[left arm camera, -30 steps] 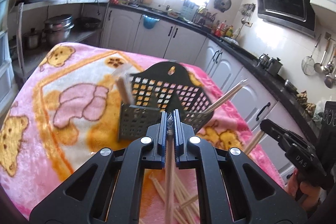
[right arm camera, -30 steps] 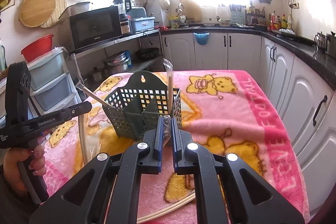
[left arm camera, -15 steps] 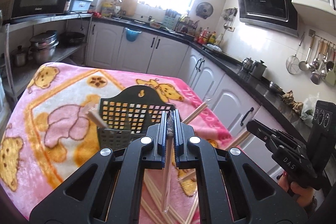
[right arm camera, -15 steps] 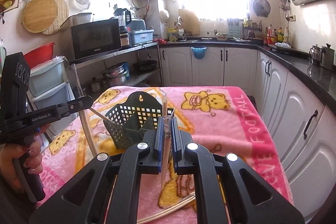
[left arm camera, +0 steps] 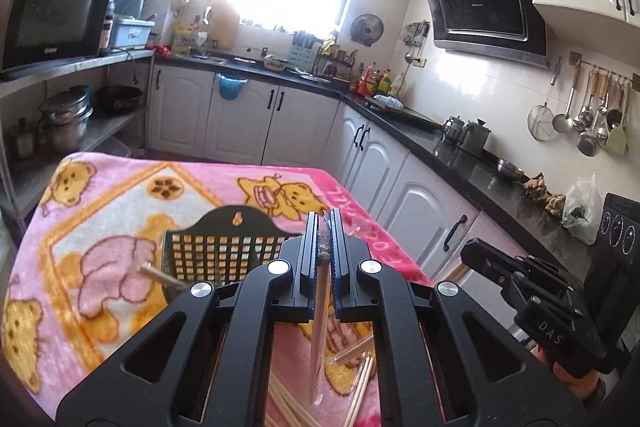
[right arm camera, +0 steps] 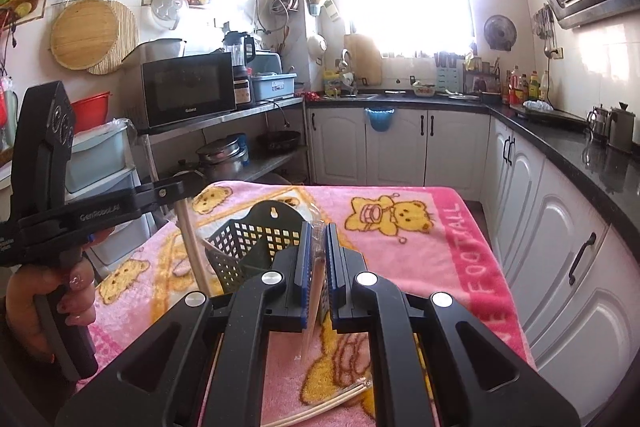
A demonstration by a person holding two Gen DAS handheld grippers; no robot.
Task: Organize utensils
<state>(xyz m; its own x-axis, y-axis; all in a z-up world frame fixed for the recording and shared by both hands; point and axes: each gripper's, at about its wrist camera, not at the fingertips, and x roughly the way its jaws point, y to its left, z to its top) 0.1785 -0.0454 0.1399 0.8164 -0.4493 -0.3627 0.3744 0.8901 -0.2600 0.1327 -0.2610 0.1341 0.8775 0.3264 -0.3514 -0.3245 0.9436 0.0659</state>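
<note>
Chopsticks (left arm camera: 320,311), plastic-sleeved, in both tongs (left arm camera: 324,223).

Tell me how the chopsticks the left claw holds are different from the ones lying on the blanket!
The wrapped chopsticks in the left claw hang upright, pinched near the top; the loose chopsticks lie flat on the pink blanket. The held ones sit in a clear plastic sleeve; the loose ones mostly look bare. Both are pale wood, and neither is in the black basket yet.

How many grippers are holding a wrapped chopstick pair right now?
2. The left gripper is shut on a wrapped chopstick pair hanging below it; the right gripper is shut on another wrapped pair. More chopsticks lie on the blanket, some hidden.
</note>
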